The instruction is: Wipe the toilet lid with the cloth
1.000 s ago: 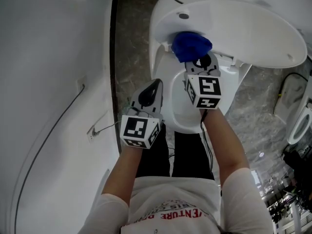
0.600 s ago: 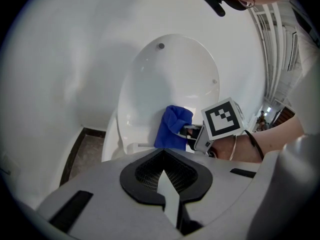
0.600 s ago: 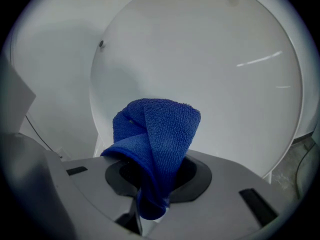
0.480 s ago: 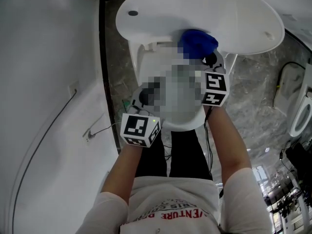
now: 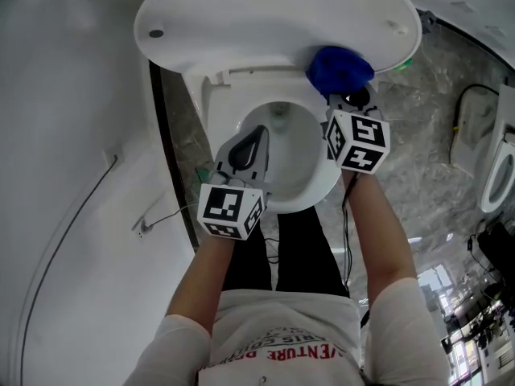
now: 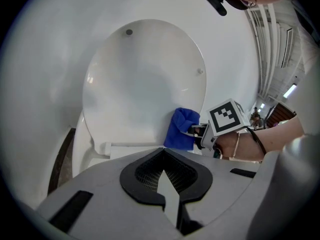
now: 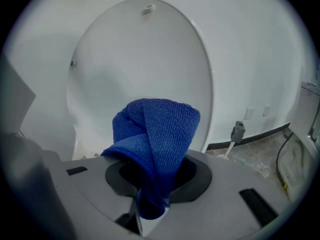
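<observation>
The toilet lid (image 5: 273, 22) stands raised against the far wall, with the open bowl (image 5: 318, 191) directly below it on our near side. The blue cloth (image 5: 339, 69) is bunched in the right gripper (image 5: 350, 103), whose jaws are clamped on its lower folds. The rest of the cloth bulges forward at the lid's lower right edge, close to the hinge. From the left gripper view the cloth (image 6: 181, 129) seems to lie against the lid (image 6: 145, 84), though we cannot be sure of contact. The left gripper (image 5: 245, 155) hangs over the bowl with its jaws together and nothing between them.

We judge the main risk to be the grip. Only a small part of the cloth (image 7: 155, 134) sits between the jaws, so a hard drag across the lid (image 7: 140, 59) could pull it free and drop it straight into the bowl. The wad is also thick and narrow, so each stroke would cover little, and most of the lid to the left and above could easily be missed. If the folds roll aside under pressure, the hard jaw tips could scrape the plastic. The idle left gripper sits near the rim and could knock it.
</observation>
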